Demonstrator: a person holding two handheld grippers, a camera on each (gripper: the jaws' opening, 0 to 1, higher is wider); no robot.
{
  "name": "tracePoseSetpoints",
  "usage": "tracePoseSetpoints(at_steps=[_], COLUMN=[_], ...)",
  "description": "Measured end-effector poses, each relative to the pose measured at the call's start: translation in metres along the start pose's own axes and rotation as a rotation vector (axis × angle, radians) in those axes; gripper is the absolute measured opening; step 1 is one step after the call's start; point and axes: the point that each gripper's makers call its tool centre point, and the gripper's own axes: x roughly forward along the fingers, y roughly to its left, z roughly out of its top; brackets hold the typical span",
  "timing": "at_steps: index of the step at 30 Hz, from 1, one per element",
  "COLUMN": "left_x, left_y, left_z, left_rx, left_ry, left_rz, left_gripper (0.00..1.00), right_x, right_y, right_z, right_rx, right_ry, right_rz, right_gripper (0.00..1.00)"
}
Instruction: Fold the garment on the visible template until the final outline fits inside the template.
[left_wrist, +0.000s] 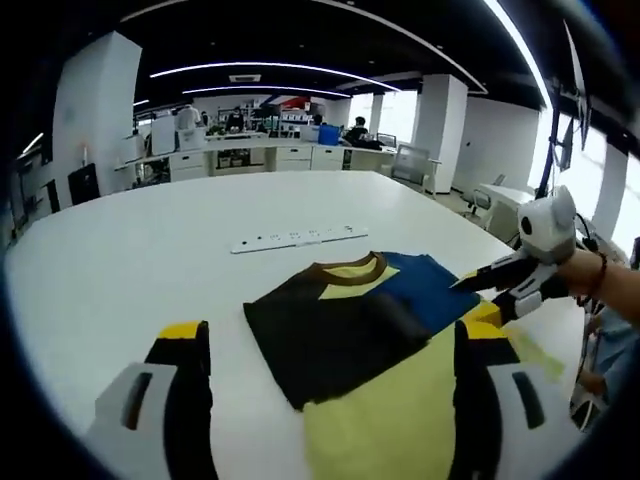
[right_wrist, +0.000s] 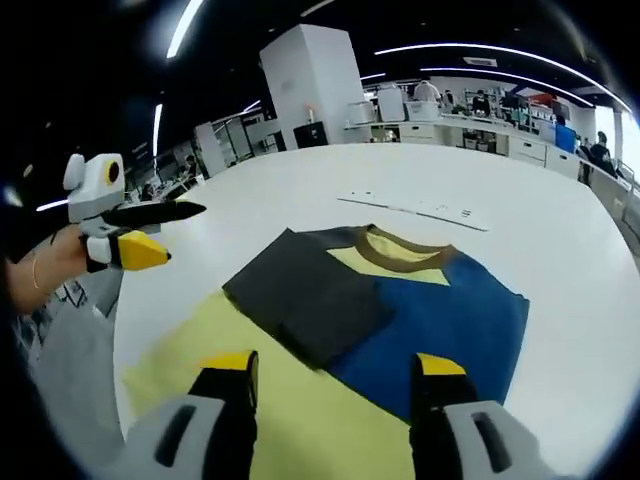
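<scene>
A T-shirt (left_wrist: 330, 330) with black, blue and pale yellow panels and a brown collar (left_wrist: 350, 270) lies flat on the white table. A black panel (right_wrist: 305, 295) is folded over its middle. Its blue side (right_wrist: 450, 310) lies flat, and the yellow part (right_wrist: 300, 400) runs toward me under both pairs of jaws. A thin pale yellow strip (left_wrist: 540, 352) shows beside the cloth; I cannot tell whether it is the template. My left gripper (left_wrist: 335, 390) hangs open above the yellow part, holding nothing. My right gripper (right_wrist: 335, 385) is open too, and its tips (left_wrist: 470, 297) hover at the blue edge.
A white power strip (left_wrist: 300, 238) lies on the table (left_wrist: 120, 260) beyond the collar. The left gripper (right_wrist: 165, 235) and the hand (right_wrist: 45, 262) holding it sit over the table's edge. Office desks (left_wrist: 250, 155) and chairs stand far behind.
</scene>
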Motion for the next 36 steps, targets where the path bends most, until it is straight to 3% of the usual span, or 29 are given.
tracePoseSetpoints(at_steps=[15,25,33,36], left_x=[-0.038,-0.062,-0.078,-0.083], left_y=[0.008,0.007,0.003,0.003], left_z=[-0.009,-0.026,-0.039,-0.046], left_rx=[0.037,0.045,0.006,0.028], left_ry=[-0.027,-0.002,0.004,0.024], left_rz=[0.026,0.040,0.050,0.060], left_gripper=[0.98,0.97,0.95,0.94], right_x=[0.047,0.054,0.055,0.055], right_y=[-0.008,-0.019,-0.017,-0.016], right_z=[0.005,0.006,0.003,0.003], right_rx=[0.056,0.128,0.152,0.147], right_ry=[0.005,-0.005,-0.002,-0.001], right_rz=[-0.025,-0.120,-0.121,-0.120], right_gripper=[0.42,0.21,0.00,0.00])
